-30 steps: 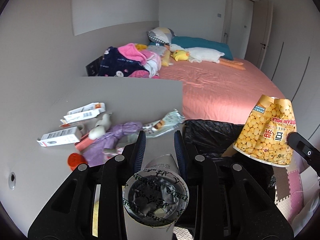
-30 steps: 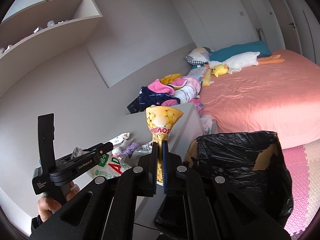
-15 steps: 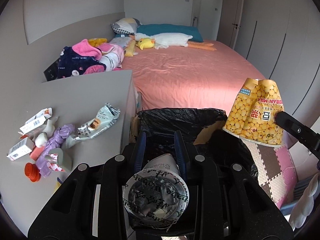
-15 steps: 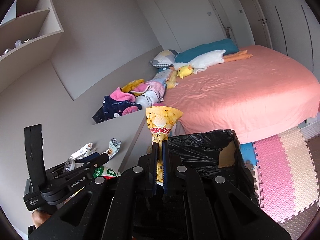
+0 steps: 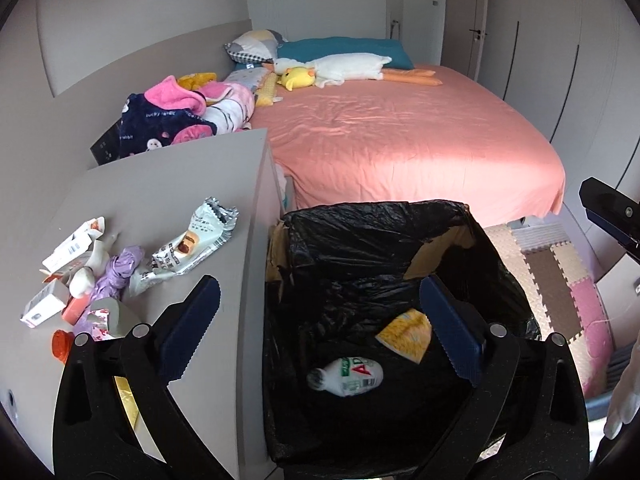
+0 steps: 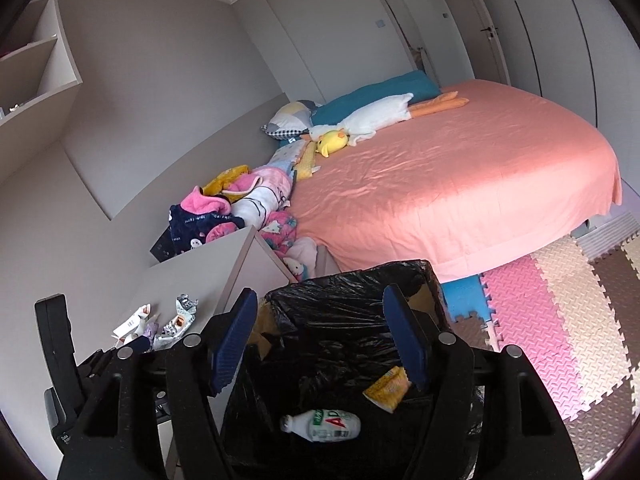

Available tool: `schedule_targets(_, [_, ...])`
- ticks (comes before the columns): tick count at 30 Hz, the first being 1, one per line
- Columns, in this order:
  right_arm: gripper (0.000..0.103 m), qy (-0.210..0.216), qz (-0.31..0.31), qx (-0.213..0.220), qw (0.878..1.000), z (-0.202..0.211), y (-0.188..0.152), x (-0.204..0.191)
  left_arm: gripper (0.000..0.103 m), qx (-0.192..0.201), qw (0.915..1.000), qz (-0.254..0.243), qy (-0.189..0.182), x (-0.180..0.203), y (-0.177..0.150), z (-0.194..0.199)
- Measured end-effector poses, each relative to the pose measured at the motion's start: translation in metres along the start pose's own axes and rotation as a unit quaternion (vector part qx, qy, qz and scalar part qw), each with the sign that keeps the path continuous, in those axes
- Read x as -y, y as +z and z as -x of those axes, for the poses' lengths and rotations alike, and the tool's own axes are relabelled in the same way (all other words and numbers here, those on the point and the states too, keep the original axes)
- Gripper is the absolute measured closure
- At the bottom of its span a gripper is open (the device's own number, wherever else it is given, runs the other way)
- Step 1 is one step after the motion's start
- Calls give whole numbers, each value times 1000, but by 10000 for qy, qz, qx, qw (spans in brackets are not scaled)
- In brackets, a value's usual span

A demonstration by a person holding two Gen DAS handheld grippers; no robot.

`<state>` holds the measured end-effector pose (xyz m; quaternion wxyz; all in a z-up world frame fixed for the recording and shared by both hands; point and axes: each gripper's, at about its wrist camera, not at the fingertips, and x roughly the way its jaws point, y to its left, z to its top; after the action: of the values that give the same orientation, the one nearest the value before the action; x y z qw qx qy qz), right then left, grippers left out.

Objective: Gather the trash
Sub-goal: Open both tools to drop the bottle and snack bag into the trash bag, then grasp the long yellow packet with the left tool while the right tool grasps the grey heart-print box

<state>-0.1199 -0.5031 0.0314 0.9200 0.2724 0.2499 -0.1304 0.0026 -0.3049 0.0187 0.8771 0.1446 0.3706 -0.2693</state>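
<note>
Both pieces of trash have dropped since the earlier frames: the white bottle [image 5: 346, 376] and the yellow snack bag [image 5: 406, 338] now lie at the bottom of the black-lined bin [image 5: 376, 216], the bag at about two o'clock from the bottle. Left hand-held gripper [image 5: 320, 332] has just been opening and hangs released over the bin, jaws spread wide with nothing between them. Right hand-held gripper [image 6: 320, 340] has likewise just been opening and is released, empty, above the same bin. More litter remains on the grey bench [image 5: 168, 184] at nine o'clock from the bin: a silver wrapper [image 5: 192, 248], small cartons [image 5: 70, 246] and a purple crumpled piece [image 5: 116, 276]. Beyond the bin, at twelve o'clock, stands the pink bed [image 5: 400, 136].
</note>
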Motion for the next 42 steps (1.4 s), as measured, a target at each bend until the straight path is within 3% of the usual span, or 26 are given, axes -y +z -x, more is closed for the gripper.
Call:
schedule_targets(12, [37, 256, 369, -228, 9987, -12, -14, -35, 6, -18, 9995, 164, 264, -39, -18, 12])
schedule_targets(23, [35, 688, 832, -567, 9925, -30, -41, -92, 6, -70, 9964, 366, 762, -91, -51, 37])
schedule_targets(34, [34, 1039, 1266, -972, 9817, -50, -72, -142, 6, -436, 9905, 762, 1058, -142, -95, 42])
schedule_targets(42, [34, 1278, 1651, -929, 9735, -61, -88, -172, 6, -593, 9872, 959, 1130, -168, -118, 33])
